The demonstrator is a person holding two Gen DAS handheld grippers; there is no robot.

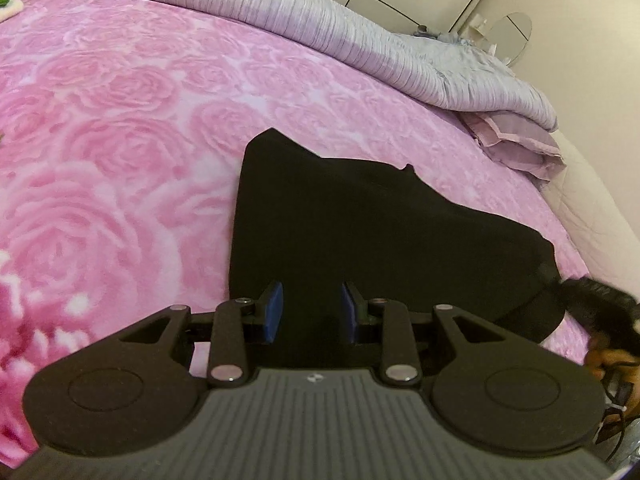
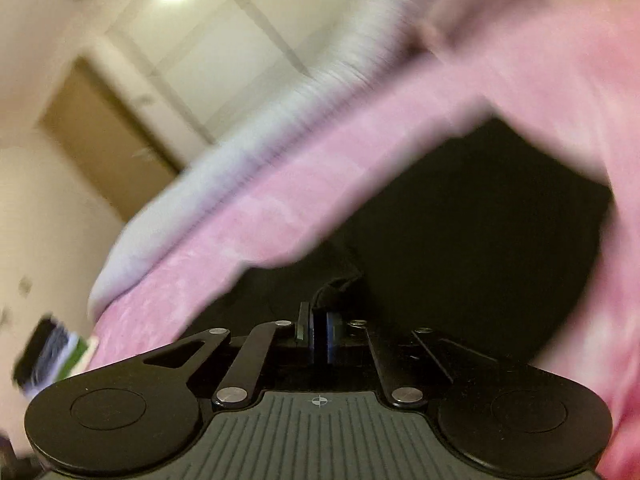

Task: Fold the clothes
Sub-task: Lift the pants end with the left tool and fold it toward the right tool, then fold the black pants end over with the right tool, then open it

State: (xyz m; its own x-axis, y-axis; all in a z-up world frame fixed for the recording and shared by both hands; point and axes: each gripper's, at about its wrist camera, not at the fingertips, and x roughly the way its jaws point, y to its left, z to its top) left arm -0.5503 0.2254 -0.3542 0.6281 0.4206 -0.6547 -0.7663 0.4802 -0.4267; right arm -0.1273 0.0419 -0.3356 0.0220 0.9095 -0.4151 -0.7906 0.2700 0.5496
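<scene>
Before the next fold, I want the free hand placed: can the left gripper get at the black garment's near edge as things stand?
Probably yes. The left gripper has its fingers apart with nothing between them, right over the black garment lying flat on the pink blanket. Nothing blocks the way.

Rt wrist view motion-blurred; bedspread smeared.

Both wrist views look down close over the black garment on the pink bedspread
</scene>
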